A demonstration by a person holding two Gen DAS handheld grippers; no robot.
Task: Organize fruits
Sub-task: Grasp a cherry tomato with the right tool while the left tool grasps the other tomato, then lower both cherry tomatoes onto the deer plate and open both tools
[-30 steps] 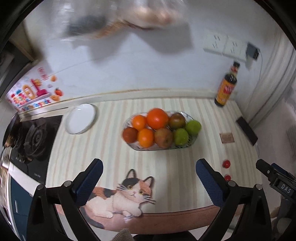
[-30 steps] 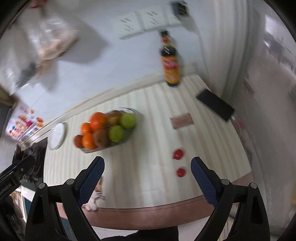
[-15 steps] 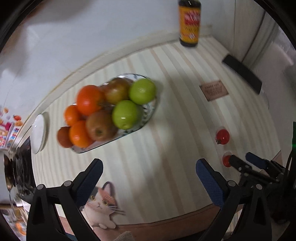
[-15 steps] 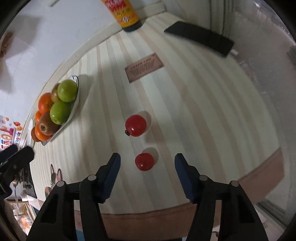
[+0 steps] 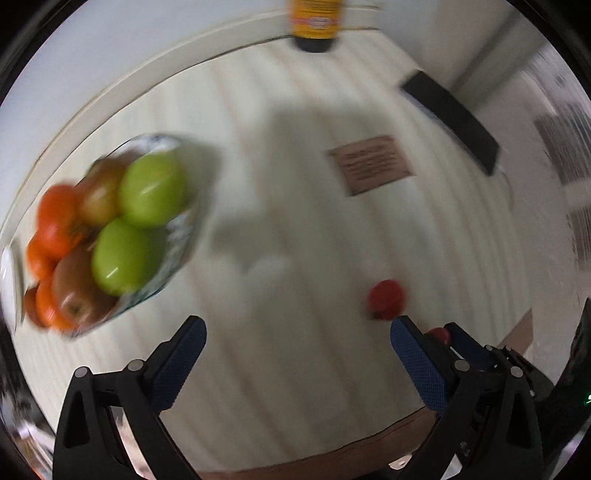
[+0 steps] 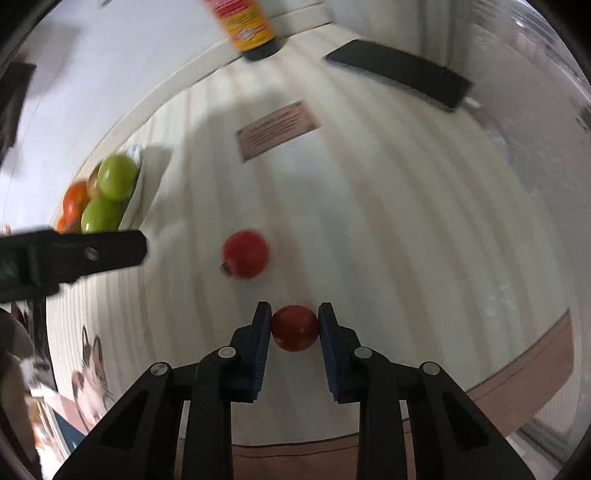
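Observation:
Two small red fruits lie on the striped counter. My right gripper [image 6: 294, 325] is shut on the nearer red fruit [image 6: 294, 328], both blue pads against its sides. The second red fruit [image 6: 245, 253] sits just beyond it; it also shows in the left wrist view [image 5: 386, 299]. A glass bowl [image 5: 177, 240] with green apples, oranges and brownish apples stands to the left, also in the right wrist view [image 6: 133, 192]. My left gripper [image 5: 295, 354] is open and empty above the counter, between the bowl and the red fruits. The right gripper shows in the left wrist view [image 5: 443, 338].
A sauce bottle [image 6: 243, 26] stands at the back wall. A black flat device [image 6: 399, 74] and a brown card [image 6: 277, 129] lie at the back right. A cat-print mat [image 6: 88, 387] lies at the counter's front left edge.
My right gripper moved forward and closed on the nearer red fruit. My left gripper swung right, toward the red fruits, with the bowl now at its left.

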